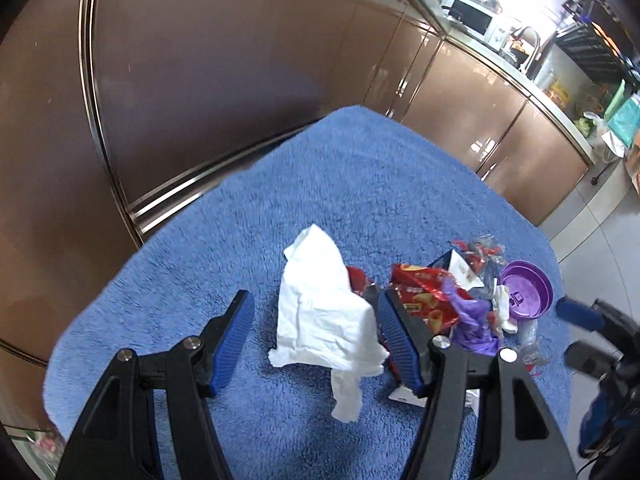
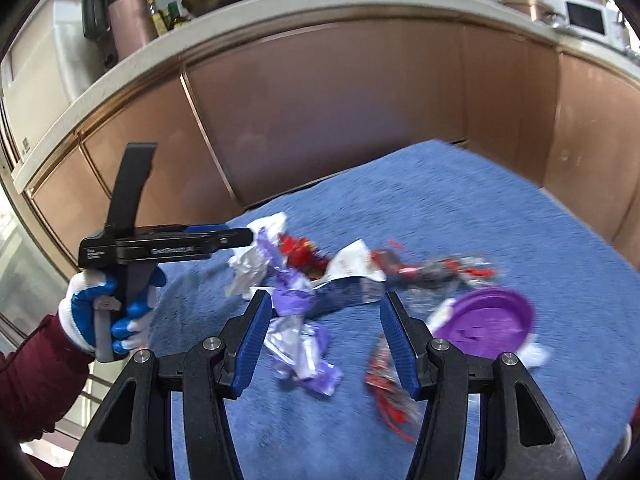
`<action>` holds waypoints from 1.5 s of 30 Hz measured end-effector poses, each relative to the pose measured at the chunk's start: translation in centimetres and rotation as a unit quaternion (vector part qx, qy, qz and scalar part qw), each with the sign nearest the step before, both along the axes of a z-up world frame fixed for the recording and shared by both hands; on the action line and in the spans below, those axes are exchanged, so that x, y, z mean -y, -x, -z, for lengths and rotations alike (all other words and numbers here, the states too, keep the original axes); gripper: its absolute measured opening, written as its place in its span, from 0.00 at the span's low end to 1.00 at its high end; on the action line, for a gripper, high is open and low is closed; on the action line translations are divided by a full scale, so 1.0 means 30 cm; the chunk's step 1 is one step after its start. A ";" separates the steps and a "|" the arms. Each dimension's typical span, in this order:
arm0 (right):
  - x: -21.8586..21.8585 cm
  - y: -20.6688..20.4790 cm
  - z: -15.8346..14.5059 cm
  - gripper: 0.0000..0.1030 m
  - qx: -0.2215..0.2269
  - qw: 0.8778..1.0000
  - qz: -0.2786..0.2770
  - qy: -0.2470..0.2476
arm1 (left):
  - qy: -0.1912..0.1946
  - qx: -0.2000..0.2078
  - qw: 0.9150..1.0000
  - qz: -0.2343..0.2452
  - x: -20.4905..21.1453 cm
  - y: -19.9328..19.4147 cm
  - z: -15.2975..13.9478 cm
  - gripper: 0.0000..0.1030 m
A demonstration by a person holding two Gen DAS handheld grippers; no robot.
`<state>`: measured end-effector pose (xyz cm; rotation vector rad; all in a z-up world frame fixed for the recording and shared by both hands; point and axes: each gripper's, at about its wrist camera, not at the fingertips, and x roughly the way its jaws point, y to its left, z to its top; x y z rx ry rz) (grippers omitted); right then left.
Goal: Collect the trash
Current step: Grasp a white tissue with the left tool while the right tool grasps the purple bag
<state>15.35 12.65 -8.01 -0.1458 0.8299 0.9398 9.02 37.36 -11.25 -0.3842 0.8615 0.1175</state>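
- Nearest, the left gripper (image 1: 316, 340) hung with its jaws apart over a crumpled white tissue (image 1: 326, 316), gripping nothing.
- The right gripper (image 2: 322, 338) also stood apart and empty, above purple wrappers (image 2: 300, 344) that motion blur made hard to read.
- A gloved hand (image 2: 108, 316) held the left tool's handle.
- The trash lay heaped on a blue fleecy cloth (image 1: 352, 176): a red snack bag (image 1: 424, 300), a purple cup lid (image 1: 526, 290), and clear and red wrappers (image 2: 444, 270).
- Beyond the cloth stood glossy copper-brown cabinet doors (image 2: 320, 120) under a pale countertop (image 2: 248, 12).
- Farthest, a microwave (image 1: 478, 20) and a tap (image 1: 530, 46) sat along the counter.
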 end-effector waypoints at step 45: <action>-0.023 0.078 -0.038 0.28 -0.022 0.997 -0.043 -0.062 | 0.024 0.063 0.997 0.025 0.082 0.151 -0.196 0.09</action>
